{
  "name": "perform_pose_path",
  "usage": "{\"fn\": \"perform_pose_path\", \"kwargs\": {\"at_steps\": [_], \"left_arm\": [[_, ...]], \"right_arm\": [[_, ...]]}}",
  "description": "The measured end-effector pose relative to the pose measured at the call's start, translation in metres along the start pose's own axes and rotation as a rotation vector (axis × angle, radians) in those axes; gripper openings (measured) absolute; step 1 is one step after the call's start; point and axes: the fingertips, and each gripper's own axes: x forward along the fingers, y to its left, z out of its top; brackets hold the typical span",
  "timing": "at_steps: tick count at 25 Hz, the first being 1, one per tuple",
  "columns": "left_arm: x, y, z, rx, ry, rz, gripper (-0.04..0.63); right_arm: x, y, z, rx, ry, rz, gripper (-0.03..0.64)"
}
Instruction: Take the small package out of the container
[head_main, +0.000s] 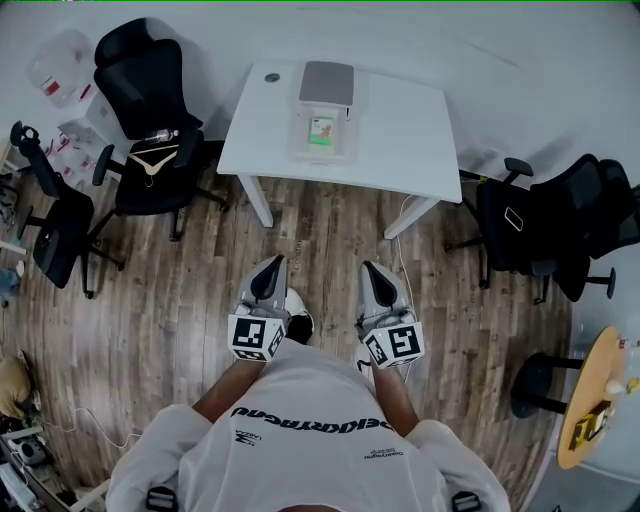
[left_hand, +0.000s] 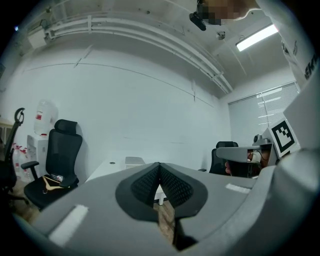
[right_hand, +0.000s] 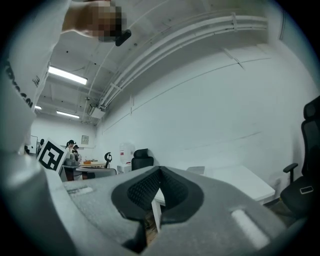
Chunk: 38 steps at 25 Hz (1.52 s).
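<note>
A clear plastic container (head_main: 325, 120) with a grey lid (head_main: 327, 83) at its far end stands on the white table (head_main: 400, 130) ahead of me. Inside it lies a small green and white package (head_main: 321, 131). My left gripper (head_main: 268, 268) and right gripper (head_main: 372, 270) are held side by side over the wooden floor, well short of the table. Both are shut with nothing between the jaws. In the left gripper view the left gripper (left_hand: 159, 165) points level at the table (left_hand: 107, 167) and the container (left_hand: 134, 161). In the right gripper view the right gripper (right_hand: 160, 170) faces the table (right_hand: 245, 180).
Black office chairs stand left of the table, one (head_main: 150, 130) with a wooden hanger on its seat. More black chairs (head_main: 540, 225) stand to the right. A round wooden table (head_main: 595, 400) sits at the lower right. Cables run across the floor near the table leg.
</note>
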Motion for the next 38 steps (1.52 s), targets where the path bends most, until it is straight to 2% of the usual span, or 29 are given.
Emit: {"fn": "perform_pose_path", "kwargs": {"at_steps": [15,18,24,29,34,38], "left_arm": [[0.135,0.065,0.033,0.023,0.009,-0.041,0.002],[0.152,0.067,0.035,0.039,0.002,-0.049,0.002],[0.184,0.072,0.034,0.016,-0.008,-0.064,0.002],[0.202,0.062,0.021,0.06,0.008,-0.088,0.002],[0.225,0.07,0.021,0.082,0.018,-0.047,0.002],[0.252,0.075,0.027,0.046,0.027,-0.009,0.002]], "right_arm": [[0.138,-0.071,0.034,-0.031,-0.019,-0.063,0.0],[0.153,-0.075,0.038,-0.043,-0.014,-0.053,0.0],[0.175,-0.084,0.036,-0.055,-0.003,-0.026,0.0],[0.19,-0.103,0.027,-0.04,0.006,-0.028,0.0],[0.214,-0.123,0.029,-0.037,-0.014,0.011,0.0],[0.232,-0.141,0.031,-0.033,-0.015,0.05,0.0]]}}
